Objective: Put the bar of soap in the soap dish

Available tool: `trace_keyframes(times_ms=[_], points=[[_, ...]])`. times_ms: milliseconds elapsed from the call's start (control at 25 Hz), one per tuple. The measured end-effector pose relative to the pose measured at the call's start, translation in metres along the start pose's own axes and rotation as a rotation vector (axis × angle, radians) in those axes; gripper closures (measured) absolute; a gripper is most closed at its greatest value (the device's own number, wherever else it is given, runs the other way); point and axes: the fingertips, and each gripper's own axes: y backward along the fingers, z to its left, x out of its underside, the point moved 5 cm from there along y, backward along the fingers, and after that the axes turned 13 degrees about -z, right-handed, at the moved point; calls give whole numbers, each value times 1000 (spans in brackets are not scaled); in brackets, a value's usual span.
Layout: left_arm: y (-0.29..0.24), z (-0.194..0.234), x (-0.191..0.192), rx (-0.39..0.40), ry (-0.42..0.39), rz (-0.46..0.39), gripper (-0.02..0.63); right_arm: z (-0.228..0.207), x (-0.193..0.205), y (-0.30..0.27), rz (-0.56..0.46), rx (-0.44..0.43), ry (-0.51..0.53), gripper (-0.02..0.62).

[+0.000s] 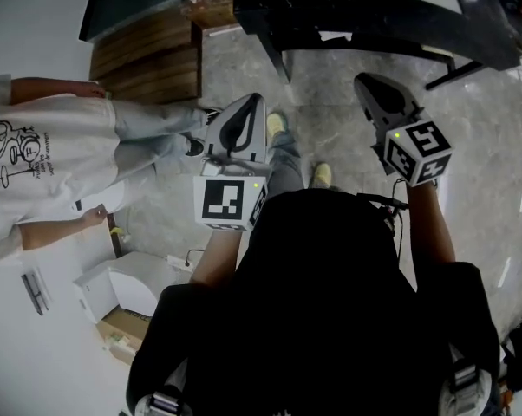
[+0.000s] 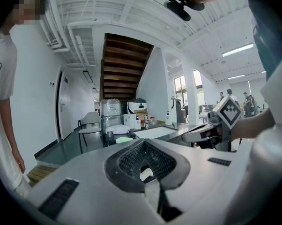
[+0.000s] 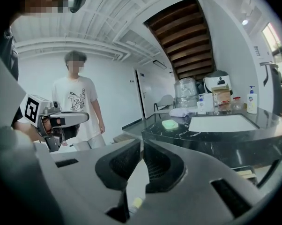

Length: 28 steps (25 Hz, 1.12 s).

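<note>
Black marble counter [image 3: 211, 139] by the sink [image 3: 220, 123], what sits there?
— Pale green bar of soap [image 3: 170, 124] (its dish cannot be told apart), well apart from both tools. Left gripper [image 2: 143, 142] and right gripper [image 3: 141, 143] are both clenched, holding nothing.

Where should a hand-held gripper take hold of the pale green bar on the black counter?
Probably across its narrower sides, from above: the bar lies flat and low near the counter's corner, so its top offers no purchase. Detail is too small to tell.
</note>
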Motion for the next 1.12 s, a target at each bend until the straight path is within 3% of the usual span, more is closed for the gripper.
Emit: trace_keyframes(times_ms=[480, 880, 1120], points=[[19, -43, -15, 50, -39, 34, 603, 4, 13, 42, -24, 21, -90, 561], [15, -26, -15, 108, 6, -3, 603, 26, -2, 38, -15, 78, -58, 561], [22, -6, -17, 104, 19, -38, 603, 45, -11, 31, -15, 93, -20, 561]])
